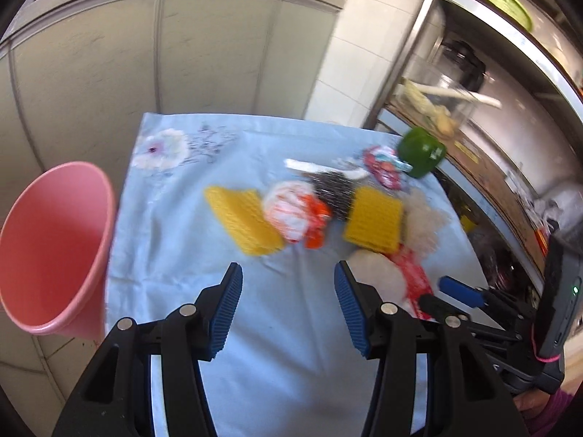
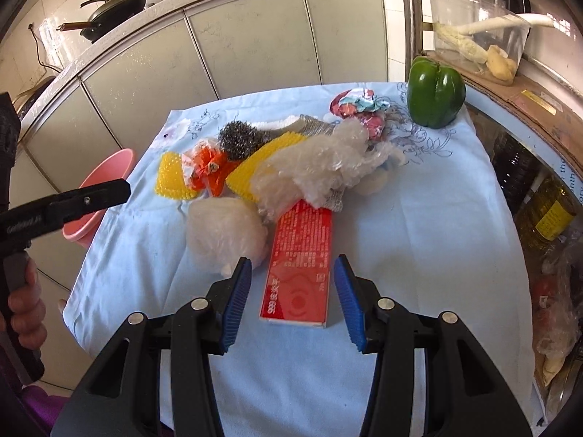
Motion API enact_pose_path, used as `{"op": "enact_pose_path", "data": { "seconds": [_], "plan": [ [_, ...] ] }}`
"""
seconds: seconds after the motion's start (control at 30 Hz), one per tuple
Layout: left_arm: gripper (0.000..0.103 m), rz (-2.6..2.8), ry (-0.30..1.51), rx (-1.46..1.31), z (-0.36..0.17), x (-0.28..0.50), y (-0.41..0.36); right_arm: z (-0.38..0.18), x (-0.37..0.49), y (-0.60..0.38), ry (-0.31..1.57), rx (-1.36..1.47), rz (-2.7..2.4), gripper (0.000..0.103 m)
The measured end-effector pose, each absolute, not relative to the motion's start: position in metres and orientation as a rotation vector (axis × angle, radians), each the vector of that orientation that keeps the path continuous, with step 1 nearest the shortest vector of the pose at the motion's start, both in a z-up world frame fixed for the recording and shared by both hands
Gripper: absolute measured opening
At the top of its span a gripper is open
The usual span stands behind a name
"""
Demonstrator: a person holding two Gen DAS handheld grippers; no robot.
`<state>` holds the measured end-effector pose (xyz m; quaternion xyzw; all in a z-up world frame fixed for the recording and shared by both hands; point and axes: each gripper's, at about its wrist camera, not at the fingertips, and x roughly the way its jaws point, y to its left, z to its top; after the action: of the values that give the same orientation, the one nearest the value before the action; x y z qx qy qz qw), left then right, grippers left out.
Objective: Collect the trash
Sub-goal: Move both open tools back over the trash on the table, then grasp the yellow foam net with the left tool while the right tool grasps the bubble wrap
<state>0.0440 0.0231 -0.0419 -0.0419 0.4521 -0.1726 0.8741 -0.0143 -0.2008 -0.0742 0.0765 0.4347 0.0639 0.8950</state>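
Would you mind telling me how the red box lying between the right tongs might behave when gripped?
The red box looks like thin printed cardboard, so probably light and crushable. Its flat, straight sides suggest it won't roll, and the open right tongs straddle it.

The box (image 2: 300, 267) lies on the tablecloth (image 2: 419, 240), nearest the camera. Behind it sits crumpled plastic (image 2: 320, 169); the pepper (image 2: 435, 94) stands far right behind. The bin (image 2: 104, 191) is left, apparently beside the table.

I see a table under a pale blue floral cloth (image 2: 419, 240) filling mid-frame. On it, centre: red box (image 2: 300, 266), white plastic wad (image 2: 224, 236), crumpled clear film (image 2: 320, 167), two yellow scrub pads (image 1: 242, 220), steel scourer (image 2: 238, 140). Upper right: green pepper (image 2: 435, 96).
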Motion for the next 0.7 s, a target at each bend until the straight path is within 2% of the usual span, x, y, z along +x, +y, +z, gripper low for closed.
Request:
{"op": "enact_pose_path", "data": {
  "seconds": [0.27,0.53,0.67,0.7],
  "plan": [
    [0.052,-0.316,0.999,-0.121,-0.049,0.081,0.032,-0.06,-0.002,-0.221,0.857,0.192,0.107,0.048],
    [0.052,-0.217,1.081,-0.103,-0.083,0.12,0.024,-0.063,0.003,-0.23,0.872,0.232,0.116,0.048],
    [0.043,-0.207,1.119,-0.115,-0.099,0.123,0.026,-0.064,0.004,-0.231,0.877,0.225,0.111,0.048],
    [0.038,-0.209,1.12,-0.122,-0.101,0.122,0.027,-0.064,0.005,-0.231,0.876,0.224,0.107,0.048]
  ]
}}
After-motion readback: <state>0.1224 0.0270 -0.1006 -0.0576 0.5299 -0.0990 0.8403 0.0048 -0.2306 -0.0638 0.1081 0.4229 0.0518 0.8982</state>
